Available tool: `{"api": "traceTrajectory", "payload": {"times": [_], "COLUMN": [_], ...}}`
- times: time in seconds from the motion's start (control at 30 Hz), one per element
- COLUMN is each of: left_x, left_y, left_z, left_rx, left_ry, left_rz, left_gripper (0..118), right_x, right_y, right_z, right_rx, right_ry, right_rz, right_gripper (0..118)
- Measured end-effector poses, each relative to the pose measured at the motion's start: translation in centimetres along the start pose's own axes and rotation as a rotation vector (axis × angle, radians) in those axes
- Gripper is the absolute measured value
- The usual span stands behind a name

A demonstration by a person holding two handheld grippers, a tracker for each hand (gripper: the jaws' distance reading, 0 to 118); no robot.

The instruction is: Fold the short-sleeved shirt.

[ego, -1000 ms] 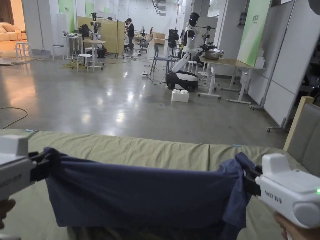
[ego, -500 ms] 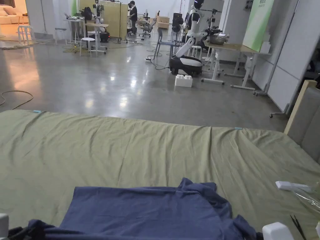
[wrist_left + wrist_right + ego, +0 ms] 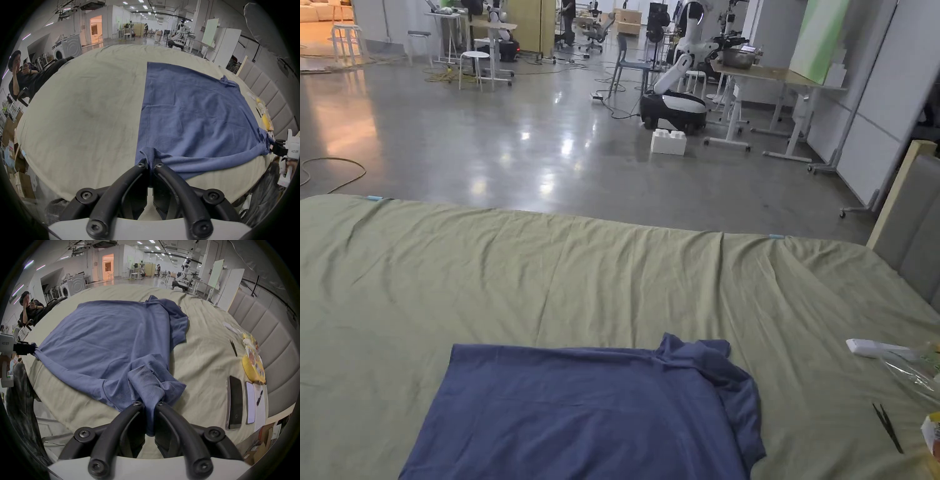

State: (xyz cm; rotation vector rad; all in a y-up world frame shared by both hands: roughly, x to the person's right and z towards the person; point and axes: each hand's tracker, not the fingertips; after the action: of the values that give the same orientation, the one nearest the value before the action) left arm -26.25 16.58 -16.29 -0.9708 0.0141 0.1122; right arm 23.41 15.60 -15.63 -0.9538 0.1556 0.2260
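A blue short-sleeved shirt lies spread on the olive-green bed sheet, its collar and one sleeve bunched at the far right. In the left gripper view, my left gripper is shut on a near corner of the shirt at the bed's edge. The right gripper shows at that view's right side, pinching the opposite corner. In the right gripper view, my right gripper is shut on a bunched fold of the shirt, and the left gripper holds the other corner at the left.
Small items lie along the bed's right side: a white remote, black tweezers, a phone, a yellow packet. A padded headboard stands at the right. A person sits left of the bed. Beyond lies shiny floor with tables and robots.
The shirt was held up stretched between both grippers; now it lies flat on the sheet. The head camera has tilted down, and the grippers have dropped below its picture.
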Motion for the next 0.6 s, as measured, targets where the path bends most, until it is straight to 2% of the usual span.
{"api": "traceTrajectory", "payload": {"times": [0.07,0.1,0.13,0.2,0.23,0.37,0.53,0.6], "left_x": [0.2,0.4,0.5,0.8,1.0,1.8,3.6,4.2], "left_y": [-0.1,0.1,0.2,0.8,1.2,3.5,6.4,7.3], "left_z": [0.0,0.2,0.5,1.2,1.7,3.3,5.6,6.0], "left_rx": [-0.005,-0.001,0.011,0.064,0.089,0.232,0.428,0.489], "left_ry": [0.008,0.016,0.022,0.030,0.032,0.018,0.013,0.017], "left_rz": [0.002,0.004,0.006,0.000,0.002,-0.003,-0.001,0.022], "left_gripper": [7,16,30,68,72,72,69,62], "right_x": [-0.1,-0.2,-0.1,0.0,0.0,0.2,-0.6,-1.4], "right_y": [-0.2,-0.2,0.0,0.6,0.9,3.2,6.5,7.6], "right_z": [-0.4,-0.3,-0.2,0.5,0.8,3.0,5.4,6.5], "right_rx": [-0.002,-0.001,0.003,0.040,0.072,0.253,0.518,0.625], "right_ry": [-0.008,-0.011,-0.019,-0.060,-0.074,-0.103,-0.171,-0.195], "right_rz": [-0.014,-0.023,-0.033,-0.059,-0.068,-0.123,-0.163,-0.174], "right_gripper": [11,24,40,66,69,80,81,78]}}
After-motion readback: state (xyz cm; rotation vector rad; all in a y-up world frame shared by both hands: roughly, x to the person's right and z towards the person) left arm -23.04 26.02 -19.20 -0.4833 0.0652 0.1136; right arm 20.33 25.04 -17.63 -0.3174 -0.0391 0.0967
